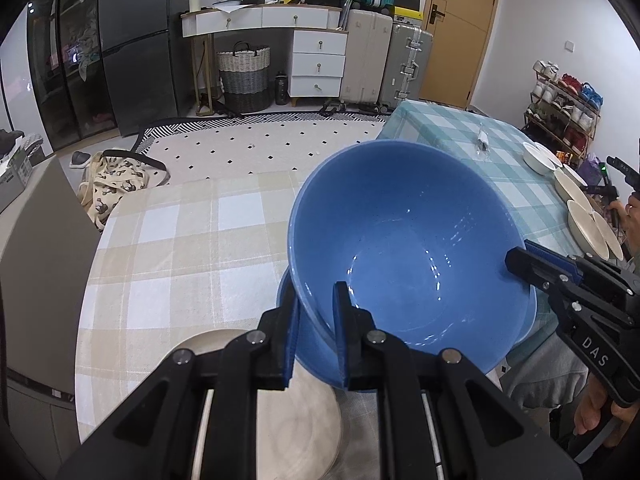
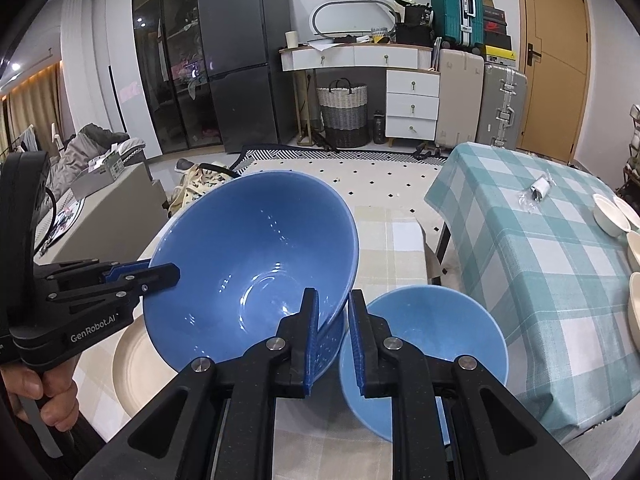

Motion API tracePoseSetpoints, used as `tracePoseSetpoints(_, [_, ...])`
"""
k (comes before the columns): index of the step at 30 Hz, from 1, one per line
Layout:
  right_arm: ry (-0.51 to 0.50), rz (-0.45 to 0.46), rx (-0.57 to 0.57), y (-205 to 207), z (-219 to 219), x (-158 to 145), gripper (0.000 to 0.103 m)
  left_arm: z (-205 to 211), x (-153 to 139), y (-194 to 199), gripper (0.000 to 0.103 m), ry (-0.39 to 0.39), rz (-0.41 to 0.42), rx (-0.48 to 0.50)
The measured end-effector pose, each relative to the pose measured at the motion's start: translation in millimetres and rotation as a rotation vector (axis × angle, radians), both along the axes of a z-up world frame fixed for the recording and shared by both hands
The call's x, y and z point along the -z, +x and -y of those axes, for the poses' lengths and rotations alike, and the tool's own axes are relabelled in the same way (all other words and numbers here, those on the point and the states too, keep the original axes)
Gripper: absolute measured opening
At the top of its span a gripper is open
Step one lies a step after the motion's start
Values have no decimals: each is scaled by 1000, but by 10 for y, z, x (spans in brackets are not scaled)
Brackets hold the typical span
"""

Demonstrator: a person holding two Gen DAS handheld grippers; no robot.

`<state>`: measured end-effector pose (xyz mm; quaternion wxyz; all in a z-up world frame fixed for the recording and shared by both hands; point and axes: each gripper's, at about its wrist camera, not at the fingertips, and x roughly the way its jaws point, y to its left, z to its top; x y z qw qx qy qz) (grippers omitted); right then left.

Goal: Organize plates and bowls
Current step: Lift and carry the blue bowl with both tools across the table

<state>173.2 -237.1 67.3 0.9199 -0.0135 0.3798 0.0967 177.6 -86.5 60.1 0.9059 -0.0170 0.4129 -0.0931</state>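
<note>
While the beige checked table (image 1: 180, 240) lies beneath, the large blue bowl (image 1: 408, 248) hangs tilted above it, pinched at opposite rims. The left gripper (image 1: 316, 336) has its jaws nearly closed on the near rim; the right gripper (image 2: 332, 332) clamps the other rim likewise, both angled downward. A smaller blue bowl (image 2: 436, 328) sits just beside, near a beige plate (image 2: 132, 364).

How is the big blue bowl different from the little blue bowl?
The big blue bowl is wider and a darker blue; the little blue bowl is smaller and paler. The big bowl is tilted, clamped at its rim by both grippers; the little one is gripped by neither. Both are empty.
</note>
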Motion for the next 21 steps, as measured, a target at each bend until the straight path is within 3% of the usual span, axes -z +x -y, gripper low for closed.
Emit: tracePoseSetpoints(21, [-23, -53, -51, 57, -215, 315, 16, -129, 334, -26, 13, 49, -60, -33])
